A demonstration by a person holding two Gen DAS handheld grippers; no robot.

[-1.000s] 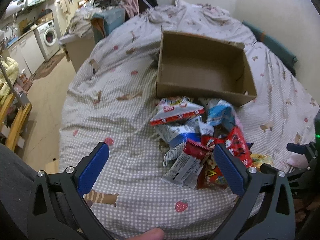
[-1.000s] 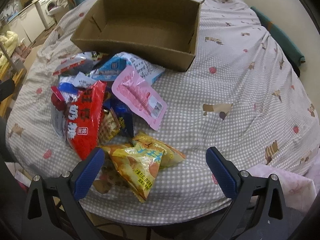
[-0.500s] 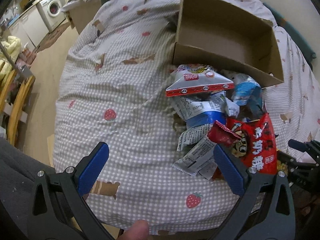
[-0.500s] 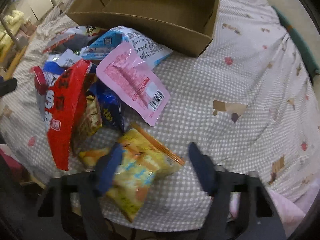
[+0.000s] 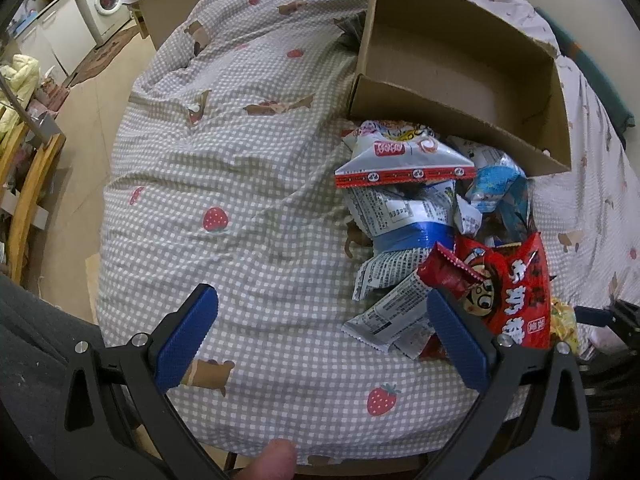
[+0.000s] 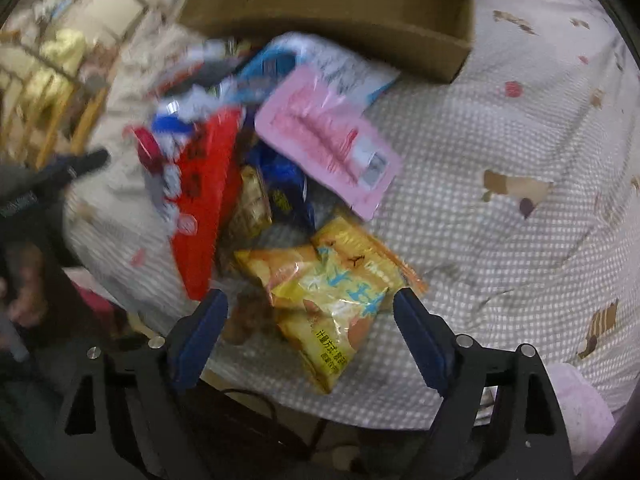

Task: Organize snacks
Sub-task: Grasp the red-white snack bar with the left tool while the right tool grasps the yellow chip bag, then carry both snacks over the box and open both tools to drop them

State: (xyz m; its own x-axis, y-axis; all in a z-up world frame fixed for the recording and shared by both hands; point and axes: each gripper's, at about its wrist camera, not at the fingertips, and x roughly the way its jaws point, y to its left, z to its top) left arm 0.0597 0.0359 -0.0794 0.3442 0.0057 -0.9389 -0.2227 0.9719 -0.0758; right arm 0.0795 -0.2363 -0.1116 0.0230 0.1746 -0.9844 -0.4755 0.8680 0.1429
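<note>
One cardboard box (image 5: 460, 76) sits empty behind piled snack packets (image 5: 424, 216).

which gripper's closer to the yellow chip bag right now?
Right. The right gripper is open with the yellow chip bag between its fingers. The left gripper is open over the bedsheet, left of the snack pile.

Left wrist view sharp, evenly lit indoors. Right wrist view motion-blurred, worst toward 10 o'clock. Fisheye bending, dark corners throughout.

Both wrist views look down, sharing the snack pile (image 5: 436, 236).
</note>
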